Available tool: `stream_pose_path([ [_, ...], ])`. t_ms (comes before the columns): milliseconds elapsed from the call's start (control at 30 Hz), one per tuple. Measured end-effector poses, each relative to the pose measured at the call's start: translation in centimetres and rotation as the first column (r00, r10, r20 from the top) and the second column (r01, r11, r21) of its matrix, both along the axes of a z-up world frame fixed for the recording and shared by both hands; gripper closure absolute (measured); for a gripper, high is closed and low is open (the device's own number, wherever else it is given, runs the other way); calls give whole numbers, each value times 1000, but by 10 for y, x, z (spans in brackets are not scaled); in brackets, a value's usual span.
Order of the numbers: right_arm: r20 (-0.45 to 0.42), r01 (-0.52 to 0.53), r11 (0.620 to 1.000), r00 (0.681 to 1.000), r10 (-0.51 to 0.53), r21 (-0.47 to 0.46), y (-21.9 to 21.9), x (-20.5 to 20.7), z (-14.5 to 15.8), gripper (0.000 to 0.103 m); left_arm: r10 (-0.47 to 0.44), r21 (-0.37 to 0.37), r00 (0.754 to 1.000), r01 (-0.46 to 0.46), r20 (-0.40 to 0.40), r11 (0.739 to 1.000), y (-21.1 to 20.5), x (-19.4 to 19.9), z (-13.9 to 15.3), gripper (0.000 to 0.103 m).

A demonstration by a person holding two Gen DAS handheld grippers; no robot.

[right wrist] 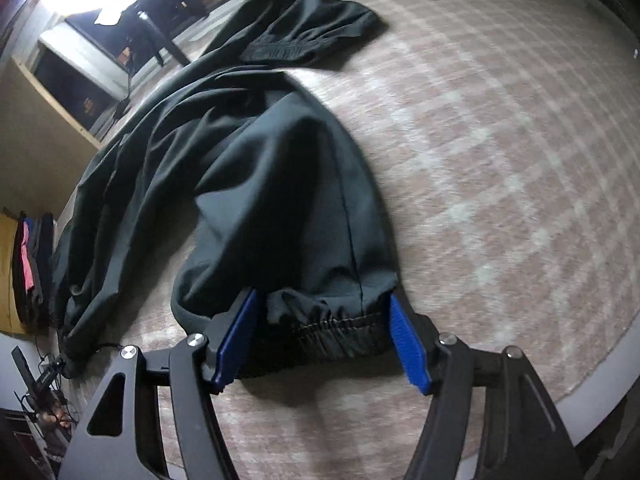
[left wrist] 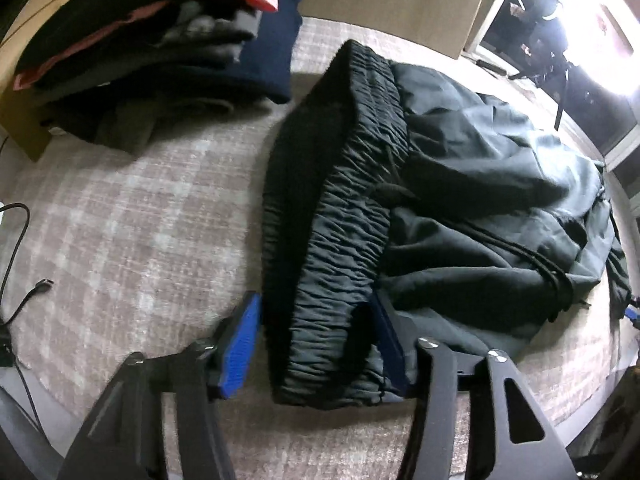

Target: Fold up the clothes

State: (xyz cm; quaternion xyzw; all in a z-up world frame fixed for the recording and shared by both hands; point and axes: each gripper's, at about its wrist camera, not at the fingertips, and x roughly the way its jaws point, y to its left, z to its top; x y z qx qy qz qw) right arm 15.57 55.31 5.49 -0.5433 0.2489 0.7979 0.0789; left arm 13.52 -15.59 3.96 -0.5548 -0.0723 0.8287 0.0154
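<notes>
Both hand-held grippers stand spread over a pair of dark track pants that lies crumpled on a pale checked bedcover. Seen from its own wrist camera, the left gripper points steeply down with the gathered elastic waistband running between its blue pads; the nearer pad stands clear of the cloth, while the far one is partly hidden behind a fold, so whether it touches cannot be told. A black drawstring trails across the fabric to the right of that gripper. Ahead of it and to its left sits a stack of folded clothes (dark pieces with a pink one among them), and a cable lies on the cover to its left. In the right wrist view the right gripper straddles an elastic leg cuff, pads apart on either side of the bunched hem and not squeezing it. Beyond it the pant leg stretches away, with the other cuff lying far ahead.
</notes>
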Motion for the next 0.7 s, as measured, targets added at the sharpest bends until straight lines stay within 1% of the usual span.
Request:
stream_pose_path([
  [33,-11,-3,1000,1000,3,4,-2,-1,1,40,1,3,1000,-1,-7,1000,-2,0,2,62],
  [100,-41,2,1000,999,-2,-2,-2,-3,5,63,4,10,1000,-4,-20,1000,-5,0,7,79],
  [133,-56,7,1000,998,-8,-16,0,-3,8,90,5,14,1000,-5,-27,1000,-6,0,9,82],
  [167,-71,12,999,997,-14,-31,2,-3,11,93,13,33,999,-12,-36,999,-10,0,13,91],
  [200,-85,16,999,996,-20,-45,4,-3,14,93,25,59,999,-22,-48,998,-15,1,18,94],
  [267,-138,43,998,989,-50,-50,12,3,26,94,47,107,996,-39,-71,994,-24,3,29,97],
  [300,-164,56,997,984,-63,-46,16,7,33,94,50,116,996,-40,-80,992,-26,4,33,97],
  [333,-180,68,997,981,-75,-44,21,12,41,94,52,122,995,-41,-90,992,-29,5,38,97],
  [367,-181,79,996,980,-86,-44,26,17,46,94,50,114,994,-39,-95,993,-29,6,41,103],
  [400,-178,91,995,979,-97,-43,32,22,51,92,46,91,994,-36,-102,995,-28,7,45,103],
  [433,-161,103,994,981,-110,-48,35,25,51,86,40,66,993,-33,-108,997,-28,8,48,103],
  [467,-136,117,992,983,-123,-53,37,27,49,73,38,63,993,-31,-111,998,-30,8,51,103],
  [500,-119,131,990,983,-137,-59,38,31,45,69,35,72,993,-27,-113,997,-31,8,52,103],
  [600,-70,171,982,982,-177,-80,37,43,28,55,26,66,993,-18,-118,998,-26,6,52,103],
  [633,-46,184,977,981,-190,-103,36,44,21,47,24,68,993,-16,-114,998,-25,6,50,103],
  [667,-23,200,971,979,-204,-128,34,45,13,47,23,70,994,-15,-110,997,-24,5,49,102],
  [700,-5,216,966,976,-219,-144,32,45,5,47,21,72,994,-14,-105,997,-23,4,48,98],
])
